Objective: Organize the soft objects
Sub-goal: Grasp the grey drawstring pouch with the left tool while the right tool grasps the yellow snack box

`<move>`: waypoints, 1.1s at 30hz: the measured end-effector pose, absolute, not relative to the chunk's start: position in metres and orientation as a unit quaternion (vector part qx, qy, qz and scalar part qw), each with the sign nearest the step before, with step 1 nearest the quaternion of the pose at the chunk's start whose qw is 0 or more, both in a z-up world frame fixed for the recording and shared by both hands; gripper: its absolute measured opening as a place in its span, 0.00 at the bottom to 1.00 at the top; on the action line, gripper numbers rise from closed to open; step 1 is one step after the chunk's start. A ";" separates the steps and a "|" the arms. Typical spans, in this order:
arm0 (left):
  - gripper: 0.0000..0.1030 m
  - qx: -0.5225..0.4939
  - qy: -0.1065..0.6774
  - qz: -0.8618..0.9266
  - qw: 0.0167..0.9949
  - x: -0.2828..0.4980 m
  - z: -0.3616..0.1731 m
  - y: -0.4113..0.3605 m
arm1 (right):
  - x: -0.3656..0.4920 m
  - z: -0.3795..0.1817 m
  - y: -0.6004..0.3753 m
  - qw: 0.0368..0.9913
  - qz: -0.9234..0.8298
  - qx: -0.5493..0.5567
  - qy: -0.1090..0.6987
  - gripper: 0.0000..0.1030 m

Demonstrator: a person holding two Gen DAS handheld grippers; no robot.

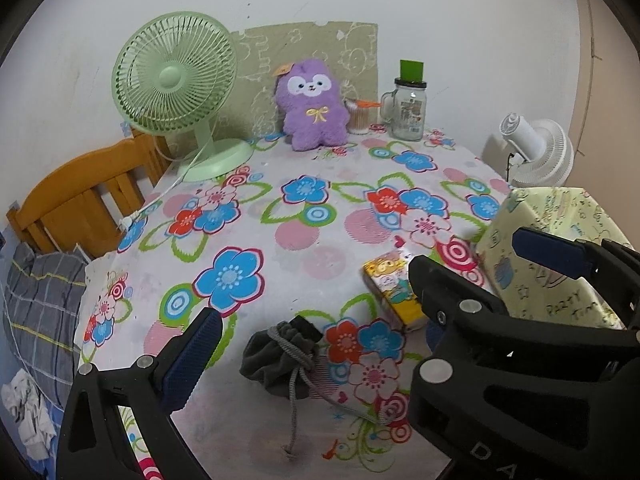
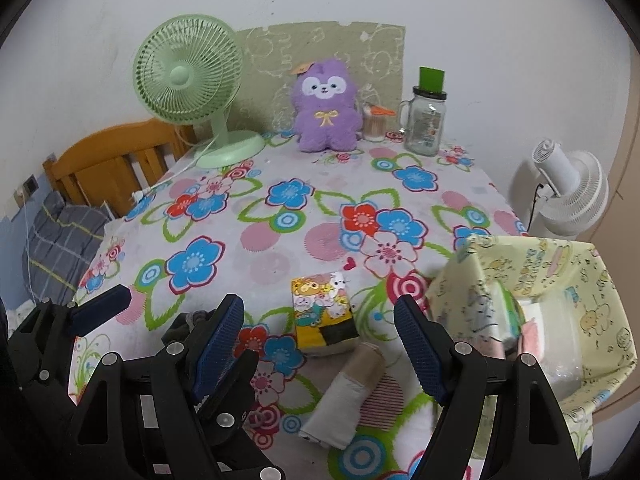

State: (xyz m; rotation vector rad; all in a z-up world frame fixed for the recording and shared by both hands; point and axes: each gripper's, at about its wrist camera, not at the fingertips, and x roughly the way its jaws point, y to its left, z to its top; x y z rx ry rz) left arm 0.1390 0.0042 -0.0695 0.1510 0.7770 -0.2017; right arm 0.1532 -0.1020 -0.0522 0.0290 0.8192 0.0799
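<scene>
At the bottom of the right wrist view, the right gripper (image 2: 320, 356) is seen with its jaws spread wide and nothing between the pads; a rolled pale cloth (image 2: 348, 396) lies just below and between them on the flowered tablecloth (image 2: 256, 236). At the bottom of the left wrist view, the left gripper (image 1: 316, 316) is likewise spread and empty, and a dark grey drawstring pouch (image 1: 280, 356) lies between its fingers with its cord trailing toward the lower edge. Slightly farther, near frame centre, a small printed tissue pack (image 2: 324, 312) is found lying flat. At the right edge, a yellow-patterned fabric bin (image 2: 560, 280) is open; pale folded items appear to be inside already, though they cannot be identified. The sorting is judged only partly done: pouch, cloth roll and tissue pack are left on the table. At the far upper centre, a purple plush toy (image 2: 326, 108) is propped against the wall between a green fan (image 2: 188, 76) and a glass jar (image 2: 426, 124).
</scene>
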 end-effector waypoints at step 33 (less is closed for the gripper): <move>0.66 0.086 0.447 -0.074 0.887 0.180 -0.138 0.019 | 0.203 -0.129 -0.078 0.888 0.061 -0.019 0.455 0.78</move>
